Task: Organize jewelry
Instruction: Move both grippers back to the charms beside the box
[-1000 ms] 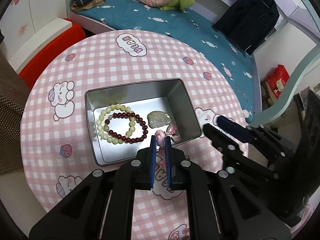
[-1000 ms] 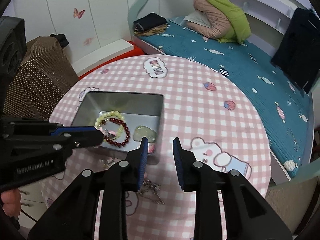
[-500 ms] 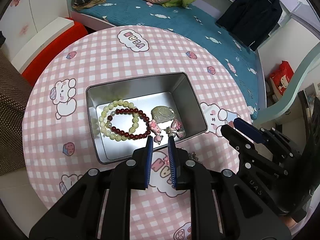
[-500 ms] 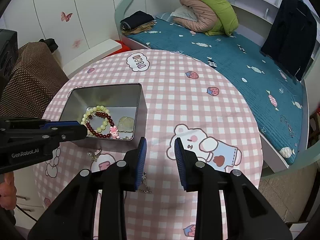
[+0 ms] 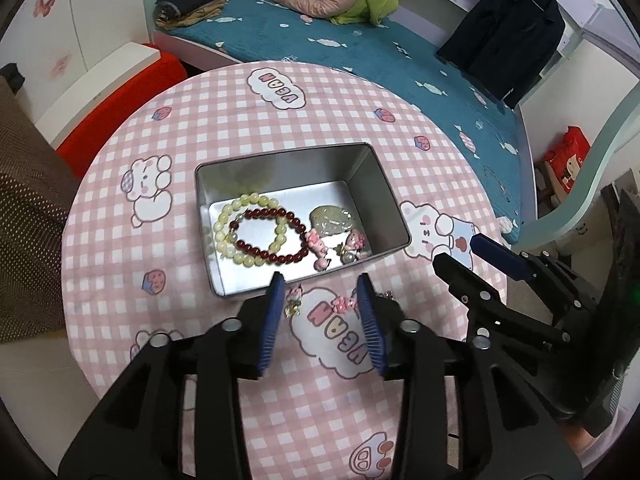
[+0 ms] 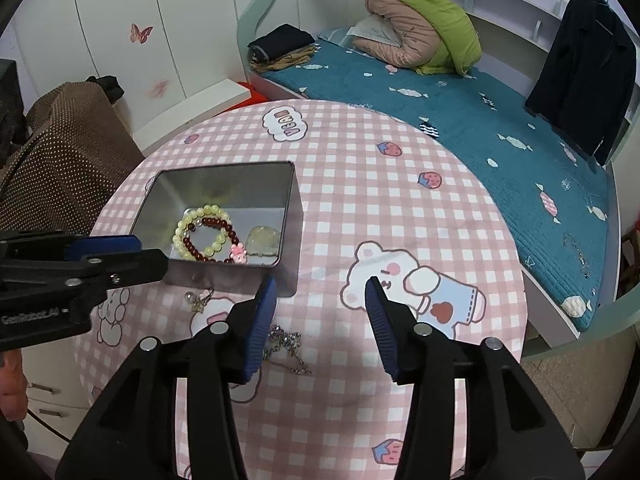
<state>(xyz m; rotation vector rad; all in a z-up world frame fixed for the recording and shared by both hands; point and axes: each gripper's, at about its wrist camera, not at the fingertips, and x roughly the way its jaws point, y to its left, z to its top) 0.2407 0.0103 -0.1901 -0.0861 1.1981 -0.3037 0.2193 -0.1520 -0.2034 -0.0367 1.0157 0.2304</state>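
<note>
A silver tin (image 5: 280,157) on the pink checked table holds a pale green bead bracelet (image 5: 240,206), a dark red bead bracelet (image 5: 256,254), a jade pendant (image 5: 332,219) and two pink charms (image 5: 316,245). My left gripper (image 5: 320,280) hovers just in front of the tin, its jaws opening and holding nothing. A small charm (image 5: 294,301) and a pink piece (image 5: 344,302) lie on the cloth under the gap. My right gripper (image 6: 320,285) is right of the tin (image 6: 224,168), its jaws opening and empty. A silver chain (image 6: 286,340) lies by its left finger, and an earring (image 6: 198,300) lies further left.
The round table (image 6: 400,208) ends close behind my grippers. A bed with a teal cover (image 6: 440,92) runs along its far side, and a brown dotted chair (image 6: 60,152) stands at the left. A person's hand (image 6: 10,380) holds the left gripper.
The left gripper let go of the pink charm, which now lies in the tin, and its jaws spread wide. The right gripper's jaws also widened.
</note>
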